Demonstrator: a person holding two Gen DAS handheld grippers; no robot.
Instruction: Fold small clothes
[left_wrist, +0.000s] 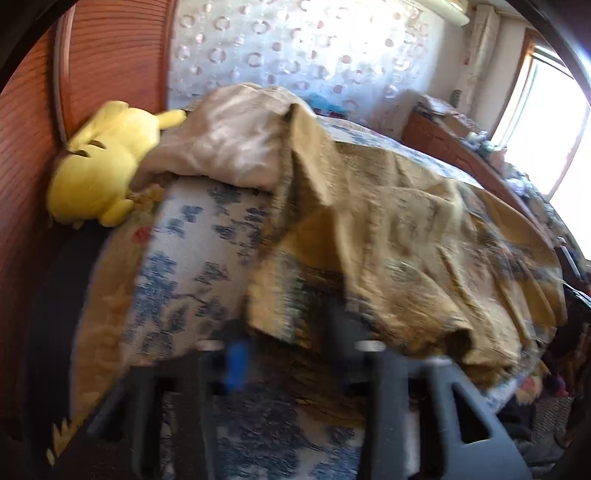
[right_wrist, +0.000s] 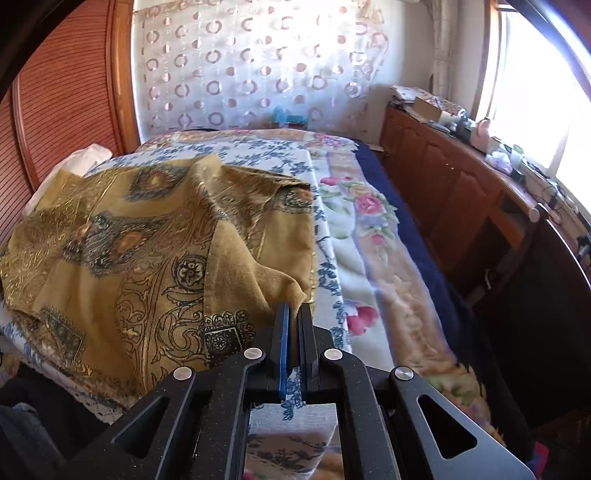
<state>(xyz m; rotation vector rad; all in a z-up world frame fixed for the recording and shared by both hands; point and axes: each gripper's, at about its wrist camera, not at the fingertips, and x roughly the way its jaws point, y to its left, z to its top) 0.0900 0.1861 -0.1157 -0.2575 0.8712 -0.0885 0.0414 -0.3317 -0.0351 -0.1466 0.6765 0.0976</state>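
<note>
A mustard-gold patterned garment (right_wrist: 147, 251) lies crumpled on the bed. My right gripper (right_wrist: 293, 308) is shut on a corner of it at its near right edge. In the blurred left wrist view the same garment (left_wrist: 399, 236) drapes over the bed, and its near edge hangs over my left gripper (left_wrist: 291, 332). The left fingers (left_wrist: 236, 362) are partly hidden under the cloth, so their state is unclear.
The bed has a blue-and-white floral cover (right_wrist: 258, 155) and a rose-patterned blanket (right_wrist: 365, 229). A yellow plush toy (left_wrist: 99, 162) and a beige cloth (left_wrist: 229, 136) lie by the wooden wall. A cluttered wooden cabinet (right_wrist: 454, 173) runs along the window side.
</note>
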